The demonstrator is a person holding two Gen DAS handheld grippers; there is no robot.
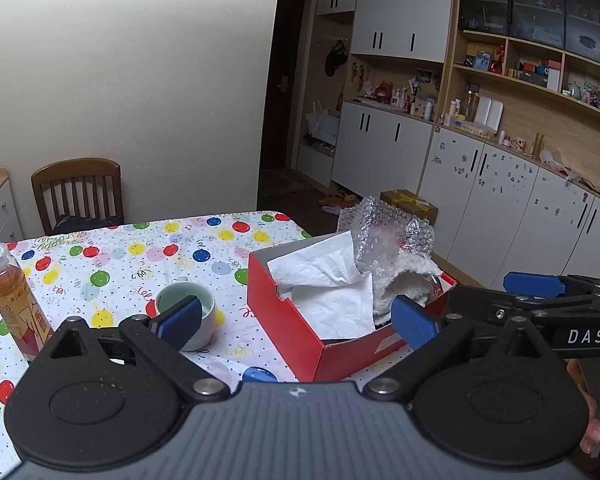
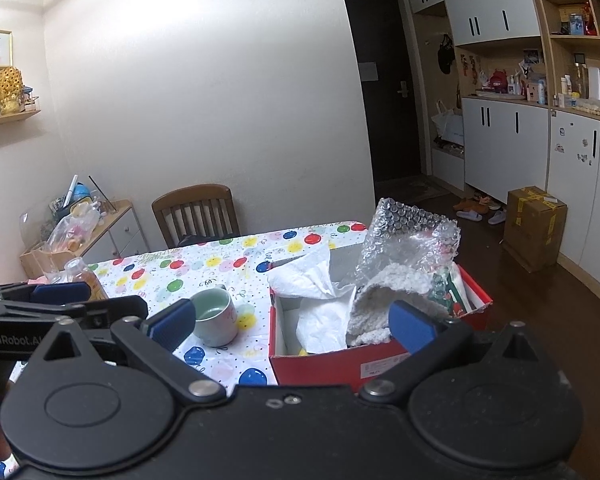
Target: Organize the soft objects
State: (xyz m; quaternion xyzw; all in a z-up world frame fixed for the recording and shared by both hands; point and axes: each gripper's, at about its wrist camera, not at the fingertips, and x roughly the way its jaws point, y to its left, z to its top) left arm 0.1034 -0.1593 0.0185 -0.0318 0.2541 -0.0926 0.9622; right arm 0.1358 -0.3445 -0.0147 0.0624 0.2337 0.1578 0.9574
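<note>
A red box (image 1: 300, 334) (image 2: 320, 370) stands on the balloon-print tablecloth. It holds white tissue paper (image 1: 328, 280) (image 2: 320, 300), a white fluffy cloth (image 1: 404, 280) (image 2: 384, 292) and a sheet of bubble wrap (image 1: 384, 232) (image 2: 408, 240) that sticks up. My left gripper (image 1: 296, 324) is open and empty, held back above the box's near side. My right gripper (image 2: 292, 322) is open and empty, just short of the box; it also shows at the right of the left wrist view (image 1: 536, 286).
A pale green mug (image 1: 190, 312) (image 2: 214, 316) stands left of the box. A bottle of amber drink (image 1: 14, 300) (image 2: 86, 278) is at the table's left. A wooden chair (image 1: 80, 194) (image 2: 198, 214) stands behind the table. A cardboard box (image 2: 534, 226) sits on the floor.
</note>
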